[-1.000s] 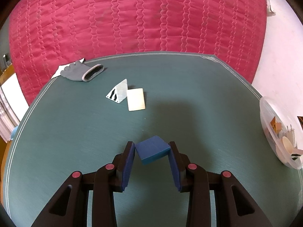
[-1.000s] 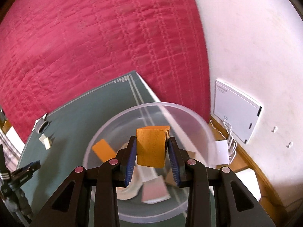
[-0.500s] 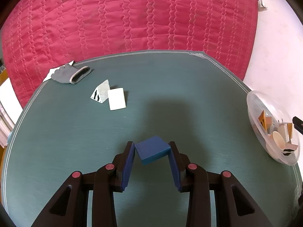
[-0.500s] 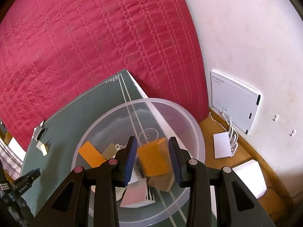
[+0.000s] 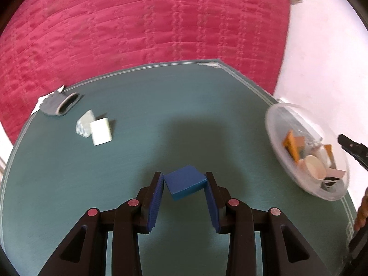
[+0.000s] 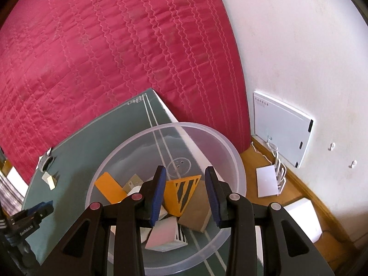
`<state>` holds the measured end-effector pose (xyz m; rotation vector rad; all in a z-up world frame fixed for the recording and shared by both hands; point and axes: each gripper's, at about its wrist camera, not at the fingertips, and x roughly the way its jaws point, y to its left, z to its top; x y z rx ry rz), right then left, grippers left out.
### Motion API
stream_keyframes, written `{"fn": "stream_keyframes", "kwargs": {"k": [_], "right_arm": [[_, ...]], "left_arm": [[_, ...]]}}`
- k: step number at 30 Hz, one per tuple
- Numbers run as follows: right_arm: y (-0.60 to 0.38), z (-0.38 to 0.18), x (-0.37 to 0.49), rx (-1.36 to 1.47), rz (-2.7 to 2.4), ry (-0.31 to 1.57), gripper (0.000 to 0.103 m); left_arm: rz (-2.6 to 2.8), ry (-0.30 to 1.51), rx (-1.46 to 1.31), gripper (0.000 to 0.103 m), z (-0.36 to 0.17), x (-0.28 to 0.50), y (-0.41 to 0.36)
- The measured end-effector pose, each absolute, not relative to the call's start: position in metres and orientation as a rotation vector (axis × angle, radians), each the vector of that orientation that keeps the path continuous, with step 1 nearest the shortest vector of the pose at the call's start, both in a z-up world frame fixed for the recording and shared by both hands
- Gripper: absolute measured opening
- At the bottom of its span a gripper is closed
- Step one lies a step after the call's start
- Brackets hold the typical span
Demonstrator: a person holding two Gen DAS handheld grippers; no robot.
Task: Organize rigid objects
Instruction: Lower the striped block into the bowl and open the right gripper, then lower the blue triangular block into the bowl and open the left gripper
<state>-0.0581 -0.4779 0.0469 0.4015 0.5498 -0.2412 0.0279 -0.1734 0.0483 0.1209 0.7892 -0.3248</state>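
Blue pads of our left gripper (image 5: pixel 184 185) clamp a dark blue rectangular block (image 5: pixel 185 182) by its two sides, holding it tilted above the dark green surface (image 5: pixel 161 105). Far off on that surface, toward the upper left of the left wrist view, we see a white rectangular block (image 5: pixel 100 131) touching a pale triangular piece with dark stripes (image 5: pixel 84 126), and beyond them a grey glove (image 5: pixel 60 103) lying on a white sheet at the edge nearest the red quilted bedspread (image 5: pixel 142 23). At the right edge of the surface sits a clear round plastic bowl (image 6: pixel 239 161), partly overhanging the corner. Our right gripper (image 6: pixel 184 189) hangs over the bowl with its jaws a narrow way apart and nothing pressed between them; an orange wedge with black stripes (image 6: pixel 181 191) lies below the gap, inside the bowl. Around it in the bowl rest a flat orange rectangular piece (image 6: pixel 109 187), a brown cardboard-coloured block (image 6: pixel 195 211), a pink-topped white block (image 6: pixel 162 235) and a small grey-green tile (image 6: pixel 134 180). In the right wrist view the left gripper shows small at the lower left, the blue block in its tips. A white panel (image 6: pixel 281 126) leans against the wall beyond the bowl.
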Motion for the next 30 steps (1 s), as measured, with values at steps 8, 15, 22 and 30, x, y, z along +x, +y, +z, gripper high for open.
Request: {"fn": "stream_keyframes", "kwargs": {"k": [8, 15, 22, 30], "right_arm": [[-0.476, 0.048, -0.062, 0.410, -0.240, 0.531, 0.036], [-0.478, 0.050, -0.065, 0.420, -0.235, 0.519, 0.036], [-0.480, 0.049, -0.066, 0.431, -0.228, 0.516, 0.036], [-0.479, 0.049, -0.067, 0.431, -0.223, 0.517, 0.036]], "left_arm": [[-0.456, 0.789, 0.151, 0.038, 0.053, 0.019, -0.217], [-0.553, 0.775, 0.160, 0.038, 0.061, 0.014, -0.248], [-0.617, 0.766, 0.184, 0.038, 0.062, 0.011, -0.272], [-0.662, 0.744, 0.203, 0.046, 0.060, 0.011, -0.291]]}}
